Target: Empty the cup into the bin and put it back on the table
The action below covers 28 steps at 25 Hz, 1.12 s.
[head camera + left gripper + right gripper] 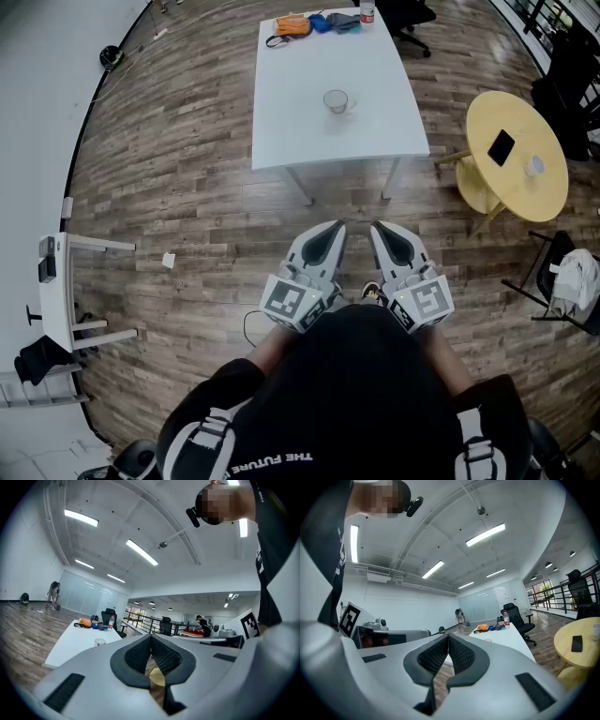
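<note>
The left gripper (333, 229) and right gripper (379, 229) sit closed and empty, side by side at the person's waist, seemingly a ready pose, well apart from the clear glass cup (337, 100) standing on the white rectangular tabletop (291, 127)

An open-plan office: black swivel chairs (513, 615) beyond the far end of a white table (300, 122), glass partition walls (84, 595), ceiling strip lights (140, 552), wood-plank floor (178, 169).
</note>
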Motion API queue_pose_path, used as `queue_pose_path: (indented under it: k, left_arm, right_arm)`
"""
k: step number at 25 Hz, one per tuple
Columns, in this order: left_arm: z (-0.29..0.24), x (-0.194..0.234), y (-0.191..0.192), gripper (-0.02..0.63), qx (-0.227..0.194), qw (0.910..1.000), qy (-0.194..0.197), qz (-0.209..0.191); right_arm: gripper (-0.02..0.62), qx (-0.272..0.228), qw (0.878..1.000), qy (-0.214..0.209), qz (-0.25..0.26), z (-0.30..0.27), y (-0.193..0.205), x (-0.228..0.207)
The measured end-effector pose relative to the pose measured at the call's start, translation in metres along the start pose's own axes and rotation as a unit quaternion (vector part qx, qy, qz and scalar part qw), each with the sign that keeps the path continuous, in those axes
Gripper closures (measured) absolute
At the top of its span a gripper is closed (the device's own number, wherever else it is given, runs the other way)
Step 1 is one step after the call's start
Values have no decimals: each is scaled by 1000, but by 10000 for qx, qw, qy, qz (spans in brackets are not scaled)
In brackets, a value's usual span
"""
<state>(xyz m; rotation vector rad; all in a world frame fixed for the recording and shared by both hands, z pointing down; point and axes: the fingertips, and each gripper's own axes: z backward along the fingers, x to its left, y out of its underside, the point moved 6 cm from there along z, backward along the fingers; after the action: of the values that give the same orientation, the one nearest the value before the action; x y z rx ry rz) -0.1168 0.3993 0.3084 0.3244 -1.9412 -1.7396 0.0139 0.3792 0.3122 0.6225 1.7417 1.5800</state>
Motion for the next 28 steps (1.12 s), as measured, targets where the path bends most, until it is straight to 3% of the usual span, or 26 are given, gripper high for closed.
queue_pose_path:
  k: [13, 20, 28]
  left_arm:
    - [15, 19, 1, 584, 3, 9999, -21, 138]
    - [32, 58, -5, 584, -172, 9993, -202, 245]
    - [28, 106, 1, 584, -85, 9984, -480, 303]
  right_arm:
    - [580, 83, 9998, 56, -177, -15, 4, 14]
    - [580, 114, 9998, 31, -136, -47, 6, 25]
    - [580, 157, 9995, 276, -48, -77, 9, 5]
